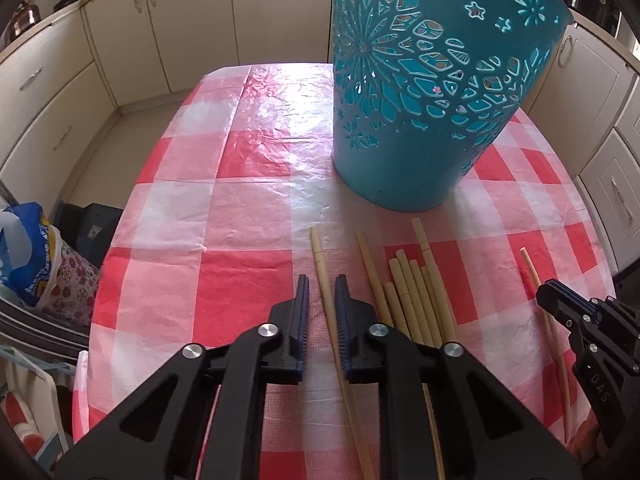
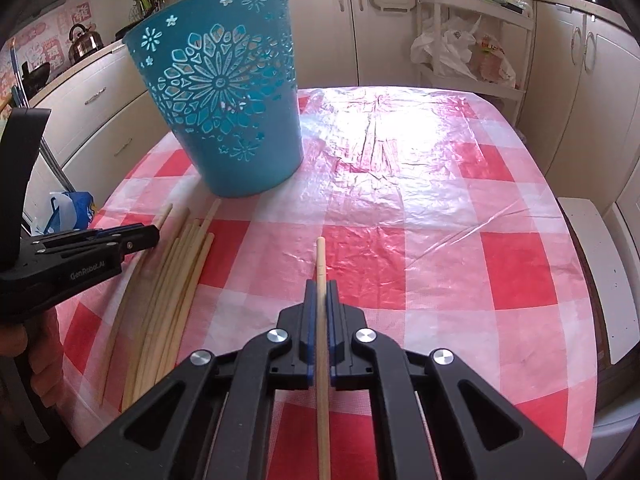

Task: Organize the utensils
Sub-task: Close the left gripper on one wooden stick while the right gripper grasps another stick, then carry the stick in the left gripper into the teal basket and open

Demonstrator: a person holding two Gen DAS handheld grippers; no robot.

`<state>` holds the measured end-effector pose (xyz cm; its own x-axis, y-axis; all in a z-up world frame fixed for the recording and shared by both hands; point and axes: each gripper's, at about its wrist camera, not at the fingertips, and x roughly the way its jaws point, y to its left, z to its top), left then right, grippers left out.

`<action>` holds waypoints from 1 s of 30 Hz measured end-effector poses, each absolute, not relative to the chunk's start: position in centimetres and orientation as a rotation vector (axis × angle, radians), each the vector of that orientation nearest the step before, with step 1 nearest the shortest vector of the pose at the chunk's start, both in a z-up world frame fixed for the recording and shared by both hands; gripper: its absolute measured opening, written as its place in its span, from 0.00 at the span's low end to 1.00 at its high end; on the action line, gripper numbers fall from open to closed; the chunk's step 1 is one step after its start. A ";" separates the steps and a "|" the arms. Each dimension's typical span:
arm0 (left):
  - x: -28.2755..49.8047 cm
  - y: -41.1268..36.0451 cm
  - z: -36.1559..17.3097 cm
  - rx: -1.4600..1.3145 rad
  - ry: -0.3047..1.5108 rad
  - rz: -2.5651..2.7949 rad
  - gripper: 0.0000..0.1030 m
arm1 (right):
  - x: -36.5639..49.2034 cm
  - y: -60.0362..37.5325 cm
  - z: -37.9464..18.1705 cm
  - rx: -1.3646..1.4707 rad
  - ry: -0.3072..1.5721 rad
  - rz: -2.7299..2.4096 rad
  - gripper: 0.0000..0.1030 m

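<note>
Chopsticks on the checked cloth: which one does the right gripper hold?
The lone chopstick lying off to the right of the bundle, clamped in the right gripper. The rest lie together nearer the teal basket.

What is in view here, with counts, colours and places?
bin: one, teal with cut-out flowers, upright on the table
chopsticks: roughly ten, pale wood, mostly bundled in front of the bin
tablecloth: one, red-and-white check, covering the table
kettle: one, metal, on the back counter
left gripper: black, jaws astride one chopstick, gap showing
right gripper: black, jaws shut on one chopstick
</note>
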<state>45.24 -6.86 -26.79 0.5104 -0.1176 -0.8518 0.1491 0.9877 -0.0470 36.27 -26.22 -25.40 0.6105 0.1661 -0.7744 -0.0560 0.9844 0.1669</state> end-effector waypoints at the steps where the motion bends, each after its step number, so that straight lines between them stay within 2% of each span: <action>1: 45.3 -6.8 -26.8 0.033 1.026 -0.171 0.07 | 36.3 -26.4 -25.4 0.143 0.906 0.131 0.05; 12: 46.6 -5.6 -26.8 0.003 1.058 -0.200 0.05 | 36.6 -27.5 -26.0 0.238 0.927 0.156 0.05; 19: 45.7 -4.5 -24.5 -0.041 1.016 -0.196 0.05 | 36.5 -27.6 -26.0 0.251 0.928 0.160 0.05; 23: 44.1 -4.2 -21.9 -0.075 0.957 -0.218 0.05 | 36.5 -27.6 -26.0 0.250 0.928 0.159 0.06; 30: 42.0 -4.1 -12.8 -0.149 0.714 -0.280 0.05 | 36.6 -27.7 -26.1 0.246 0.928 0.156 0.05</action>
